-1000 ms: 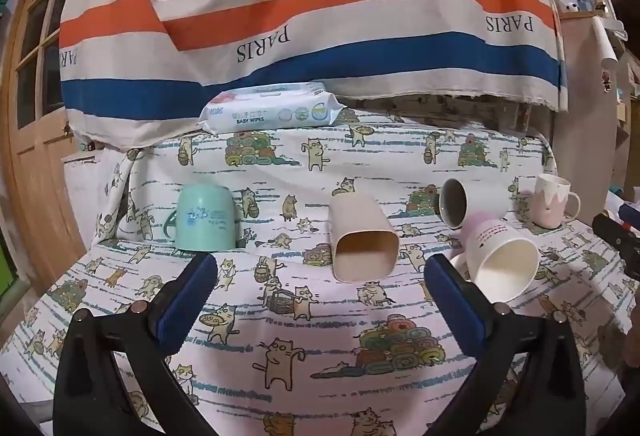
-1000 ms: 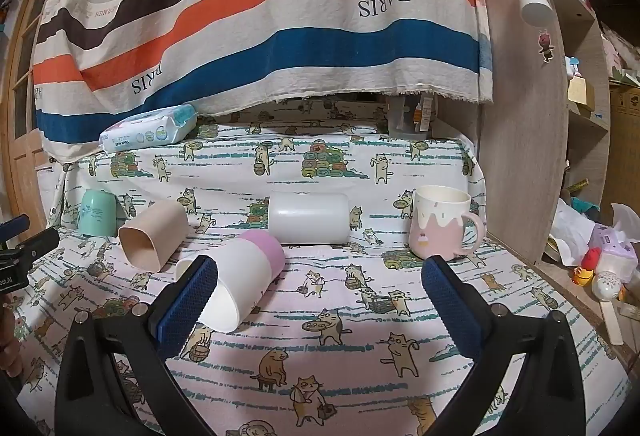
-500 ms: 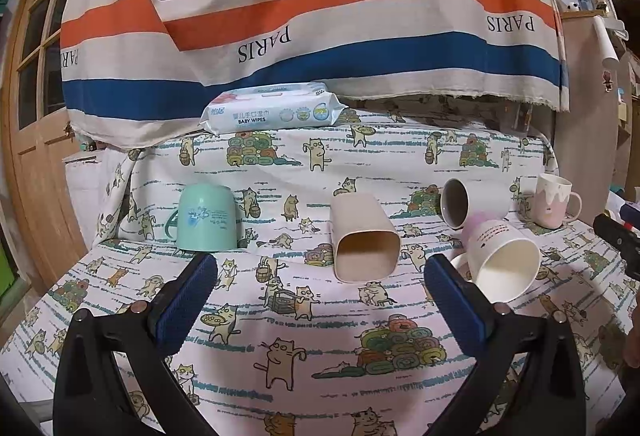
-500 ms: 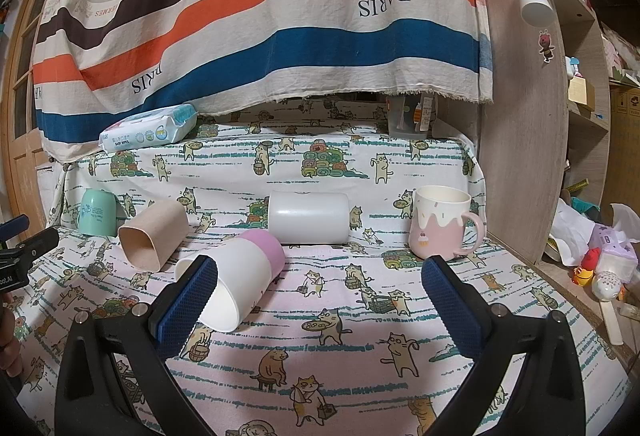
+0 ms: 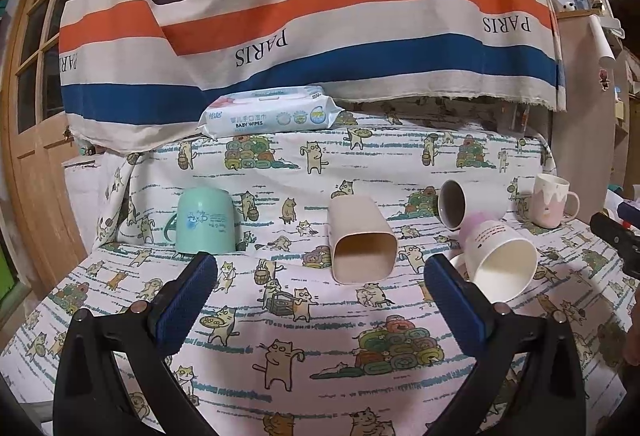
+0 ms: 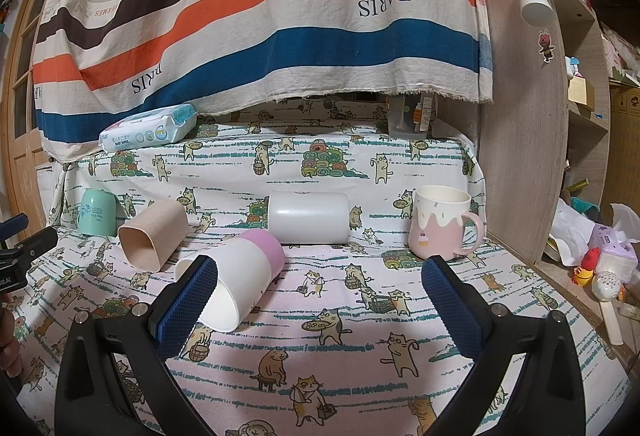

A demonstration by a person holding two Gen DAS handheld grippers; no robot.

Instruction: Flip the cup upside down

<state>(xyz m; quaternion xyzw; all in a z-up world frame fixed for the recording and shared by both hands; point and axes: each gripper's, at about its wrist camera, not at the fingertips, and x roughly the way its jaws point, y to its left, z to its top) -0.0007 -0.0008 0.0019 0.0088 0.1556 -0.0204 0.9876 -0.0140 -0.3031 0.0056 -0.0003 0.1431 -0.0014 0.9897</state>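
Note:
Several cups are on the cat-print cloth. A beige square cup (image 5: pixel 362 240) (image 6: pixel 154 235) lies on its side, mouth toward me. A white and pink cup (image 5: pixel 498 256) (image 6: pixel 240 278) lies on its side. A white cylinder cup (image 5: pixel 454 204) (image 6: pixel 309 218) lies on its side. A mint green mug (image 5: pixel 205 220) (image 6: pixel 95 211) stands upside down. A pink and white mug (image 5: pixel 550 205) (image 6: pixel 440 228) stands upright. My left gripper (image 5: pixel 320 290) is open and empty, short of the beige cup. My right gripper (image 6: pixel 320 294) is open and empty, its left finger in front of the white and pink cup.
A baby wipes pack (image 5: pixel 270 115) (image 6: pixel 148 129) lies on the raised back ledge under a striped hanging cloth (image 5: pixel 312 15). A wooden door (image 5: pixel 24 139) is at the left. A wooden shelf unit (image 6: pixel 532 139) and floor clutter (image 6: pixel 600 260) are at the right.
The left wrist view has shifted slightly; the cups sit a little lower and farther right in frame. The right gripper and the cups have not visibly moved.

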